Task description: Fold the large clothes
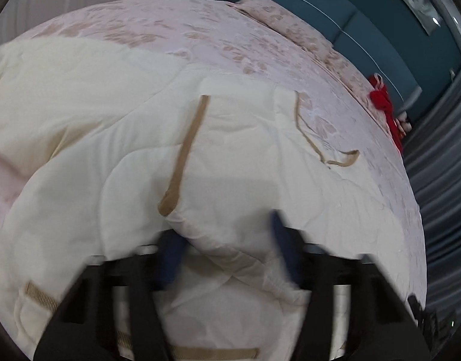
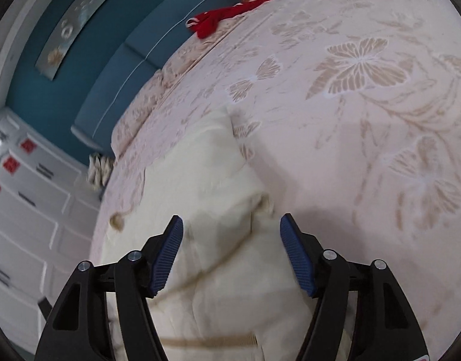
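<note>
A large cream quilted garment (image 1: pixel 110 105) with tan trim strips lies spread on a pink bedspread (image 1: pixel 200 30). In the blurred left wrist view my left gripper (image 1: pixel 224 234) has a bunched fold of this garment between its blue pads, which press on the fold from both sides. In the right wrist view the same cream garment (image 2: pixel 206 165) lies below my right gripper (image 2: pixel 232 219). Its blue pads stand wide apart just above the cloth, near a tan-edged corner, and hold nothing.
The bedspread (image 2: pixel 350 120) has a butterfly pattern and stretches bare to the right. A red piece of clothing (image 2: pixel 212 21) lies at the far bed edge by the blue headboard (image 2: pixel 110 75). White drawers (image 2: pixel 26 195) stand on the left, grey curtains (image 1: pixel 441 150) beside the bed.
</note>
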Action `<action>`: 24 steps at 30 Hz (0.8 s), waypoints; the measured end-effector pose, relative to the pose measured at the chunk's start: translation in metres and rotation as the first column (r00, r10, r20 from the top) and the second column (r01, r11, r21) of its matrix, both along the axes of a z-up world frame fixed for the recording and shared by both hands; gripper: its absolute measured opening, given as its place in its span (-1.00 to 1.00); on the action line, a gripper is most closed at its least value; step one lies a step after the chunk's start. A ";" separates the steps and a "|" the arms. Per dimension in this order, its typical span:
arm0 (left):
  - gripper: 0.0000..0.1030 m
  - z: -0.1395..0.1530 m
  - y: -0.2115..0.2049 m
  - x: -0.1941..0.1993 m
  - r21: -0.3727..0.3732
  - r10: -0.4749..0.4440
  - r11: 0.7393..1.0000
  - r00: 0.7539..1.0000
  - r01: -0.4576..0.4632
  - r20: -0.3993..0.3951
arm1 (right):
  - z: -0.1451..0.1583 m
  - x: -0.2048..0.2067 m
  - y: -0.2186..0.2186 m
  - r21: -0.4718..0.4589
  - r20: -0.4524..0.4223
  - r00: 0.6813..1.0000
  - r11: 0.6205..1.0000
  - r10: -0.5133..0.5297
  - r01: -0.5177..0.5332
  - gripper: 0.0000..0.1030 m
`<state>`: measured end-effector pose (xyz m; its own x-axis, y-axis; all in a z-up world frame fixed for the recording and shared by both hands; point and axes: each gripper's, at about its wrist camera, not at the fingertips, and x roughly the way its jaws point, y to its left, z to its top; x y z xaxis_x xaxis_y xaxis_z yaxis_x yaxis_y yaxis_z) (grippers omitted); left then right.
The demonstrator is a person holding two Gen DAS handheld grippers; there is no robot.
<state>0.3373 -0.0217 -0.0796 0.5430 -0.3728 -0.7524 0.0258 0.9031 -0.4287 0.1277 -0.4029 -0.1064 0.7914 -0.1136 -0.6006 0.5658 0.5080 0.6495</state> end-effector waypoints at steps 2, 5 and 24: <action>-0.71 0.005 0.000 0.003 -0.010 -0.013 1.000 1.000 0.013 0.020 | 0.001 0.012 -0.005 -0.001 -0.013 1.000 1.000 0.008 -0.008 -0.22; -0.84 0.021 0.005 -0.001 -0.004 -0.004 1.000 0.996 0.004 0.088 | 0.012 0.021 0.000 -0.040 -0.013 0.999 0.999 0.033 -0.033 -0.72; -0.80 -0.019 0.001 -0.008 0.226 -0.016 0.974 0.991 -0.014 0.131 | 0.061 0.001 0.087 -0.530 -0.174 0.974 0.847 -0.145 0.032 -0.53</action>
<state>0.3288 -0.0208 -0.0986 0.6424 -0.2014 -0.7394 0.0689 0.9761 -0.2060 0.1285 -0.3157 -0.0456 0.6323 -0.5180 -0.5761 0.7130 0.6799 0.1713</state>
